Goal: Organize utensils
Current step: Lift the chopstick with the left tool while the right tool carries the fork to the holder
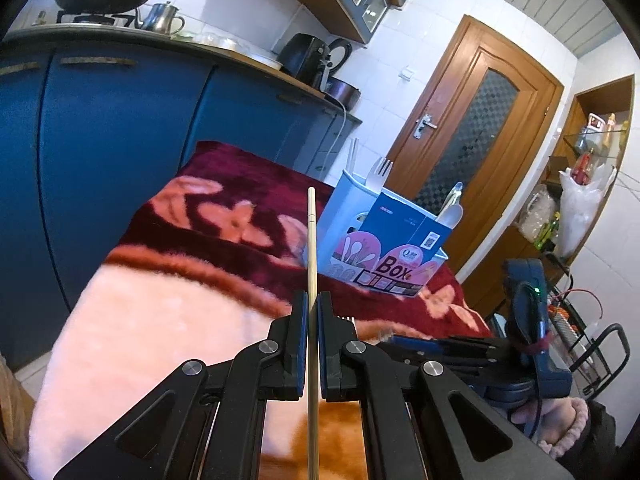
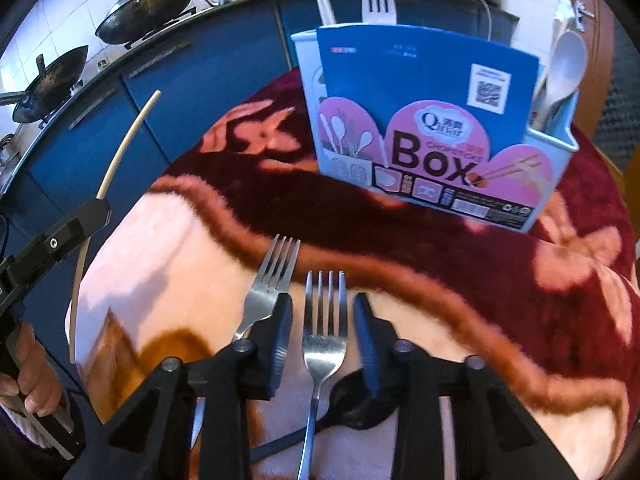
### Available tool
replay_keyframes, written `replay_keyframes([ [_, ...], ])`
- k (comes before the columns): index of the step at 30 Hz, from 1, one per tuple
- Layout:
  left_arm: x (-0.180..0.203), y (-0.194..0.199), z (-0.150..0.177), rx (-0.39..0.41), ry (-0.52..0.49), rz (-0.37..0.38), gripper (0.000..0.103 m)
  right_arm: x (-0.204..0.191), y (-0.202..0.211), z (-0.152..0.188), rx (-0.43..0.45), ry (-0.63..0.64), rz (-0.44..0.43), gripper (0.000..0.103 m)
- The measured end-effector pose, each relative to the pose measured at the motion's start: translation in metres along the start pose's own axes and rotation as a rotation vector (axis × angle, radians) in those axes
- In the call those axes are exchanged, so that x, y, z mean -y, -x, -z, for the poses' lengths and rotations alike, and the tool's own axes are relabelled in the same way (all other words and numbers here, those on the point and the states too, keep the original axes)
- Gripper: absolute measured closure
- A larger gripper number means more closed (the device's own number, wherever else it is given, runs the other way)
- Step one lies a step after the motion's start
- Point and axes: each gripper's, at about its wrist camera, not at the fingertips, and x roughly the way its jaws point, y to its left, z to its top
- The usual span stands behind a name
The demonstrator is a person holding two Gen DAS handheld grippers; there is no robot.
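While left tool (image 1: 313, 312) pinches a chopstick (image 1: 311, 240), right tool (image 2: 323, 316) gapes around a fork (image 2: 325, 320) before the box (image 2: 432, 128)

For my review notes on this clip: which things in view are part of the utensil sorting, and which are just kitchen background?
Part of the job:
- chopstick, clamped in the left gripper
- two metal forks on the blanket, one between the open right gripper fingers
- utensil box holding a white fork and spoon

Just lying about:
- woks
- kettle
- blanket
- door
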Motion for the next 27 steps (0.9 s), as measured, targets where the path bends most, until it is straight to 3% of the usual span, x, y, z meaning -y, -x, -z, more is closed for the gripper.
replay_keyframes([
  [8, 0.001, -0.008, 0.002, -0.022, 0.002, -0.015, 0.099, -0.002, 0.013, 0.003, 0.07, -0.002, -0.001, 0.079],
  [22, 0.029, -0.005, -0.011, 0.064, -0.042, 0.033, 0.099, -0.001, 0.099, 0.018, 0.474, -0.067, 0.092, 0.08],
  [27, 0.043, -0.008, -0.021, 0.103, -0.064, 0.046, 0.099, 0.008, 0.123, 0.019, 0.565, -0.1, 0.127, 0.081],
])
